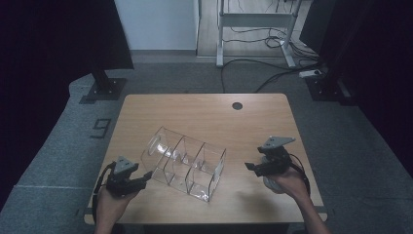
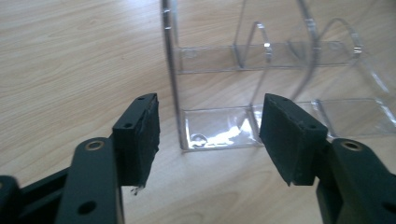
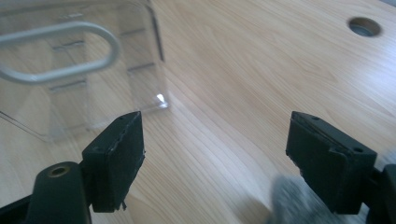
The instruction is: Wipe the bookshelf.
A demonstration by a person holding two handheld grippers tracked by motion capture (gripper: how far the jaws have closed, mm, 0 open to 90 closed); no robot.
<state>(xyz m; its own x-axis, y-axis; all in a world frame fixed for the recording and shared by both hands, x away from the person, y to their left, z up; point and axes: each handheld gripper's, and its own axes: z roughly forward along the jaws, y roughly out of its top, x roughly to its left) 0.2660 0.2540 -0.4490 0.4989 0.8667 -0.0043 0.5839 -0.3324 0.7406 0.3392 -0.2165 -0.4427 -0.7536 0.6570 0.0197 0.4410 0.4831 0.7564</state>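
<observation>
A clear acrylic organizer [image 1: 187, 163] with several open compartments lies at an angle on the wooden table [image 1: 204, 112], near the front middle. My left gripper [image 1: 145, 178] hovers at its left end. In the left gripper view the left gripper [image 2: 211, 105] is open, with the organizer [image 2: 215, 128] just ahead and its thin end wall standing between the jaws, untouched by the pads. My right gripper [image 1: 251, 166] is off the organizer's right end, a gap away. In the right gripper view the right gripper [image 3: 217, 121] is open over bare wood, with the organizer [image 3: 70, 70] and its oval cut-out at the upper left.
A round cable hole [image 1: 237, 106] sits near the table's far edge, also seen as the hole [image 3: 364, 26] in the right gripper view. On the floor beyond stand a black stand base [image 1: 103, 89], a white desk frame [image 1: 253, 22] and loose cables [image 1: 272, 73]. A blurred grey shape [image 3: 289, 200] lies under my right gripper.
</observation>
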